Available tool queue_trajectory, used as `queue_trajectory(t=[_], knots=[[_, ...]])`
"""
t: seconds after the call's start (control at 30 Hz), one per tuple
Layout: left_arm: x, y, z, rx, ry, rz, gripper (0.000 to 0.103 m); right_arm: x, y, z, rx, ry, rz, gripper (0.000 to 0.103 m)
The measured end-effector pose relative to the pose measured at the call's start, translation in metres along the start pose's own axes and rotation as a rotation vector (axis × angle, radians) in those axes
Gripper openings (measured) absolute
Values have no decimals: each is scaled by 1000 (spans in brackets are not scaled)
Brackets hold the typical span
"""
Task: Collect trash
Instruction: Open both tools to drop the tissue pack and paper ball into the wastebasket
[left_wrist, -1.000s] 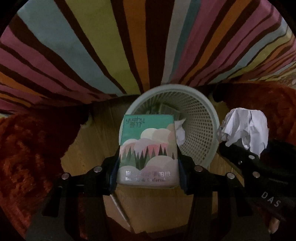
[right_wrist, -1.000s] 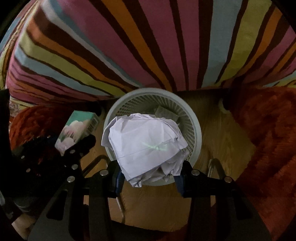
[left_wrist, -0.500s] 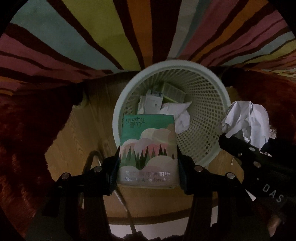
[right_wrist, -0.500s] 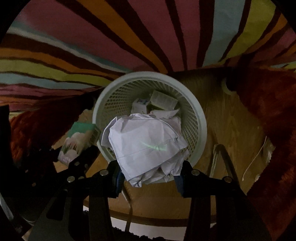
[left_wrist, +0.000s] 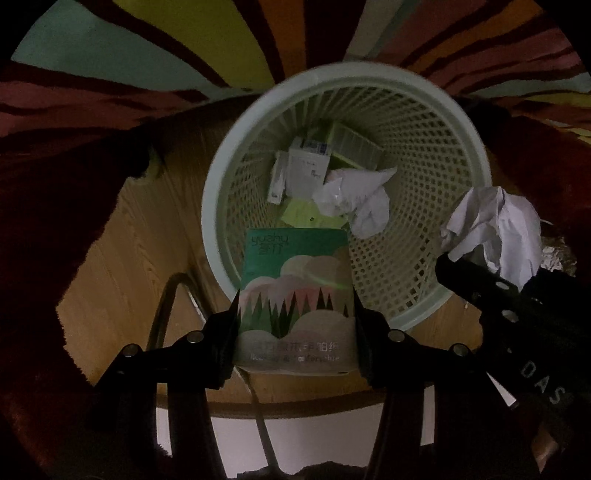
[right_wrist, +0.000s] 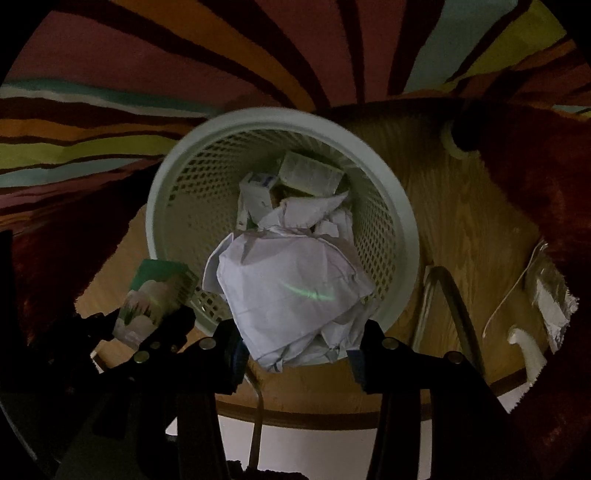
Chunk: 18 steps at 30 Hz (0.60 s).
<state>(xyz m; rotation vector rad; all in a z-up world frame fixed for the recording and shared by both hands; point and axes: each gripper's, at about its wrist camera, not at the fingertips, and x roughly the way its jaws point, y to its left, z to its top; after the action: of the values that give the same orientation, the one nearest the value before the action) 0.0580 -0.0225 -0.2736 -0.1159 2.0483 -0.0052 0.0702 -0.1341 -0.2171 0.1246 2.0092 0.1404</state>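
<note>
My left gripper (left_wrist: 295, 317) is shut on a green tissue packet (left_wrist: 295, 295) printed with trees and clouds, held above the near rim of a pale green mesh waste basket (left_wrist: 424, 122). My right gripper (right_wrist: 297, 336) is shut on a crumpled white paper ball (right_wrist: 291, 288), held over the basket (right_wrist: 391, 192). In the left wrist view the paper ball (left_wrist: 495, 232) shows at the right; in the right wrist view the packet (right_wrist: 155, 299) shows at the left. Boxes and crumpled paper (left_wrist: 354, 199) lie inside the basket.
The basket stands on a round wooden surface (left_wrist: 122, 251) over a striped rug (left_wrist: 110, 55). Dark red shaggy fabric (right_wrist: 546, 177) lies on both sides. A foil wrapper (right_wrist: 550, 299) and a white scrap (right_wrist: 528, 350) lie at the right. A metal loop (left_wrist: 166, 306) sits beside the basket.
Both grippers have risen and tilted over the basket, so I see deeper into it. Each holds the same item as before.
</note>
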Motion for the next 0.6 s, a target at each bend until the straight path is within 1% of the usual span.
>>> queue_trajectory(t=[0.3, 0.6], knots=[[11, 0, 5, -9, 36, -5, 51, 14, -5, 5, 21, 57, -5, 42], [14, -1, 7, -1, 55, -9, 51, 21, -5, 6, 27, 81, -6, 43]])
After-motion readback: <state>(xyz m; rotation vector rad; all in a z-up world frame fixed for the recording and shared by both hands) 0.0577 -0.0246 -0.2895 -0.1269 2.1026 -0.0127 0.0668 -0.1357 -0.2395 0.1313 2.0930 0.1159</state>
